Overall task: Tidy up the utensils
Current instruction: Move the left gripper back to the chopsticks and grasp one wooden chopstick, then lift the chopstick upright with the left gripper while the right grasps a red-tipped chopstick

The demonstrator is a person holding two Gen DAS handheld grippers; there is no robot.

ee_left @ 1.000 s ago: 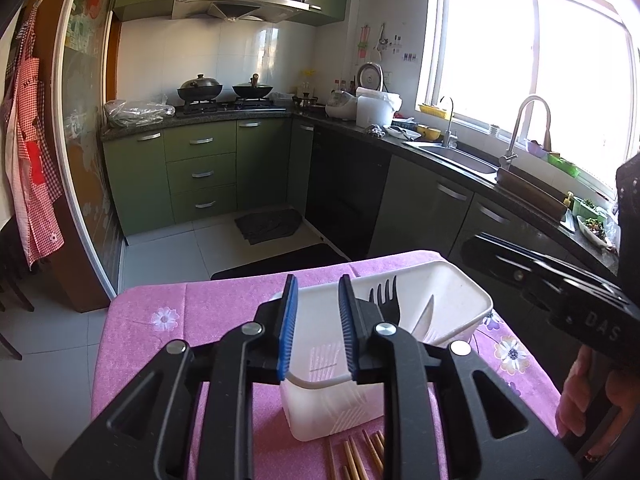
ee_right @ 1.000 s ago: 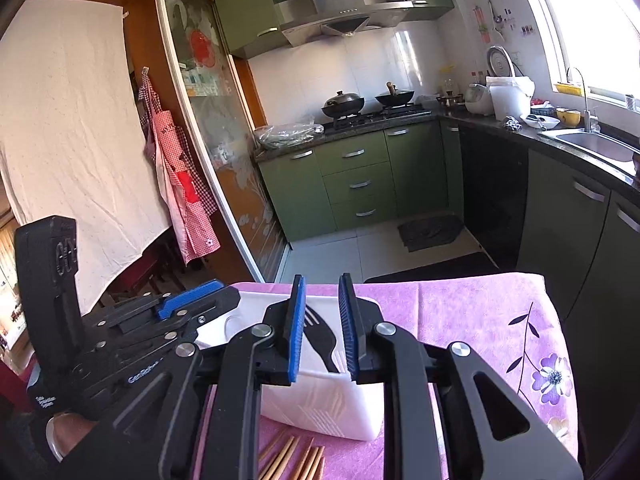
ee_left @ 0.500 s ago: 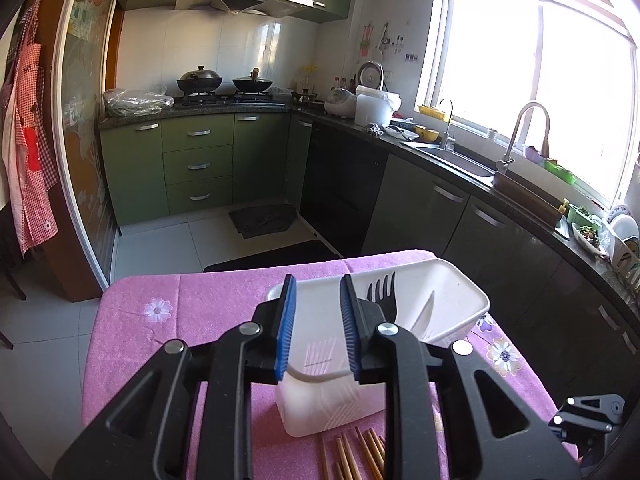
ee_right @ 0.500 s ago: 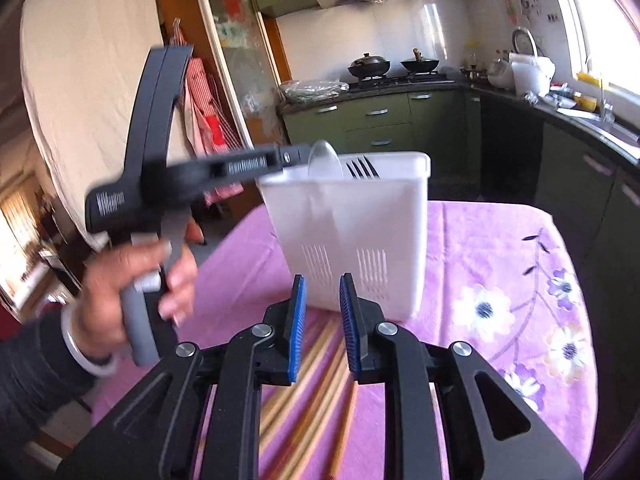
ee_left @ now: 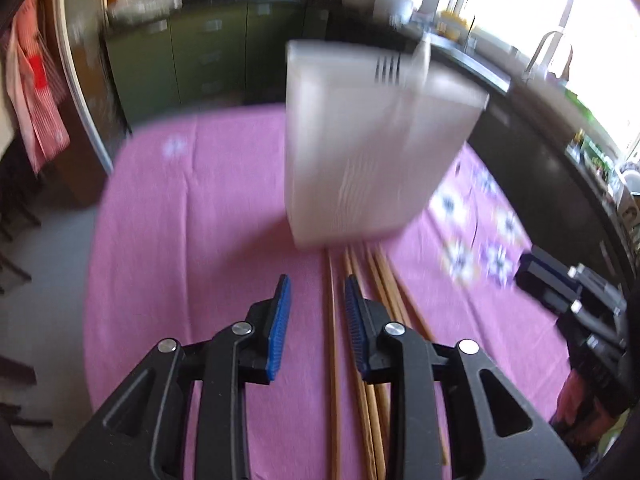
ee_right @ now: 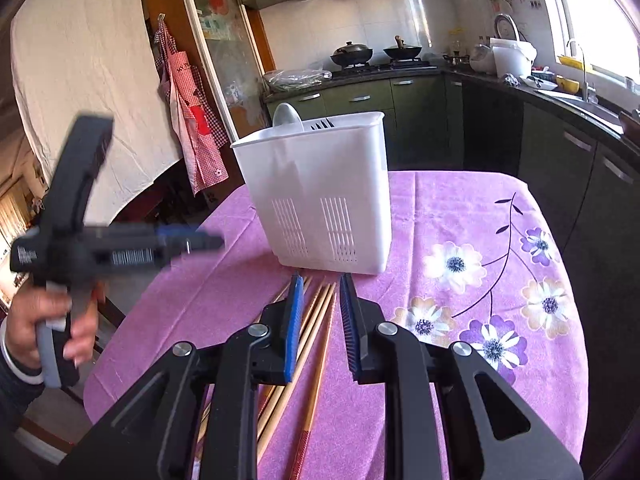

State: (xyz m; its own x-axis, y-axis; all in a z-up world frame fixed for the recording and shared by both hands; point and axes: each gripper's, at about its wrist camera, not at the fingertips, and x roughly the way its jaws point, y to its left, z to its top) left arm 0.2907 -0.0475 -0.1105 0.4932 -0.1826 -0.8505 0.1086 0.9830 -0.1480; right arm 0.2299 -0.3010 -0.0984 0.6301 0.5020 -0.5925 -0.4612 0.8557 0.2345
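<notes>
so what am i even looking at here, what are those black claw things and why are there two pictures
No robot here: a person holds a hand-held two-finger gripper in each hand, and each gripper carries a camera looking along its fingers. That gives two pictures of one table.

The blurred picture is from the left gripper; its blue-padded jaws are opening, with one chopstick lying between them on the cloth, not pinched. The sharp picture is from the right gripper, open above the bundle of chopsticks. At its left edge you see the person's hand holding the other gripper.

On the pink flowered tablecloth stands a white utensil basket with a spoon and dark fork tines poking out. Nothing is held yet.
</notes>
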